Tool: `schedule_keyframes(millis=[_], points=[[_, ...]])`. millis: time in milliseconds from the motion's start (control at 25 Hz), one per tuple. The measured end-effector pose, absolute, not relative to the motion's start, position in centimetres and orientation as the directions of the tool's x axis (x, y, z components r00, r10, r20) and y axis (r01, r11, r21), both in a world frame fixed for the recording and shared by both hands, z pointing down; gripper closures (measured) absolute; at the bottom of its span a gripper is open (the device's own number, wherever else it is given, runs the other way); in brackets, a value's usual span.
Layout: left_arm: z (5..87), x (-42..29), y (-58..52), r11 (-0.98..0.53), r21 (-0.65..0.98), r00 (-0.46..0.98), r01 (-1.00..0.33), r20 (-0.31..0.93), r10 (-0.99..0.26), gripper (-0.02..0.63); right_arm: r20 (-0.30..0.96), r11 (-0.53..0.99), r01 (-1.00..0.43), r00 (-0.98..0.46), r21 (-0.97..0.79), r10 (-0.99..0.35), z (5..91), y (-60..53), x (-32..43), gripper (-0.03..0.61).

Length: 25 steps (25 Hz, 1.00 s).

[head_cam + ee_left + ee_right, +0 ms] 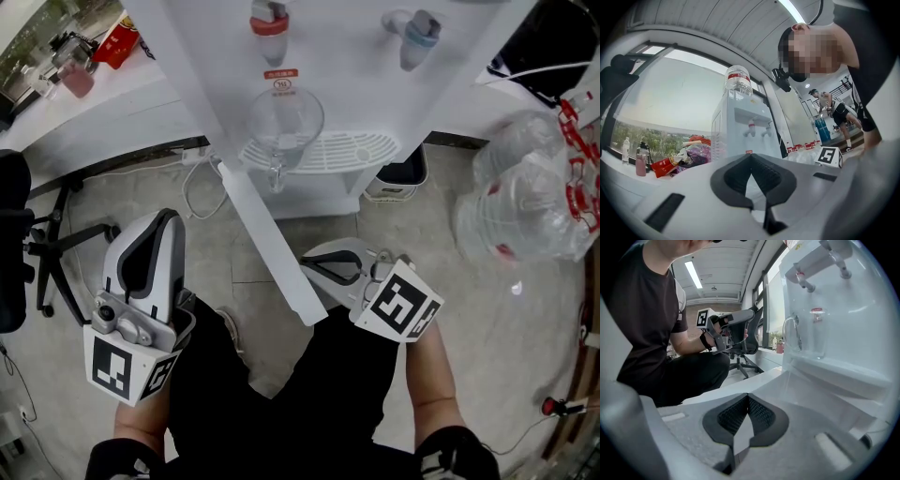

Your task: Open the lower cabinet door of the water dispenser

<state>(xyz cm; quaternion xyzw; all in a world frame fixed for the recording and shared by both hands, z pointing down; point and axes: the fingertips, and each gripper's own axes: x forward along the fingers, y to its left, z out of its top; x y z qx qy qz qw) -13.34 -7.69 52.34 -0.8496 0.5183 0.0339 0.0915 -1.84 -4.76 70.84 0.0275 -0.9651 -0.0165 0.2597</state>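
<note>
head view: left gripper (pixel 165 217), right gripper (pixel 309 265) jaws closed; right by cabinet door (pixel 267 246); label (pixel 279 73) illegible.

Under you runs a grey floor of seamed slabs (pixel 506 356). The tall white water dispenser (pixel 356 94) stands on it straight ahead of you, with a small white-rimmed dark box (pixel 398 178) just beside its right corner. A looped white cable (pixel 192 192) lies left of its base. At your far left stands the black wheeled office chair (pixel 56 248). A heap of clear plastic water bottles (pixel 525 206) lies at your right.
</note>
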Motion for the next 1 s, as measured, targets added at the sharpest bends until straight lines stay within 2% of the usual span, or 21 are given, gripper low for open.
schedule_keyframes(millis=[160, 1000], points=[[52.3, -13.4, -7.7, -0.448, -0.123, 0.463, -0.885, -0.155, -0.873, 0.604, 0.446, 0.999, -0.048, -0.894, 0.023, -0.053, 70.4, -4.5, -3.4, 0.575], [52.5, -14.3, -8.0, -0.466, -0.095, 0.475, -0.880, -0.173, -0.863, 0.604, 0.468, 0.997, 0.053, -0.883, 0.052, 0.023, 70.3, -2.7, -7.2, 0.575]])
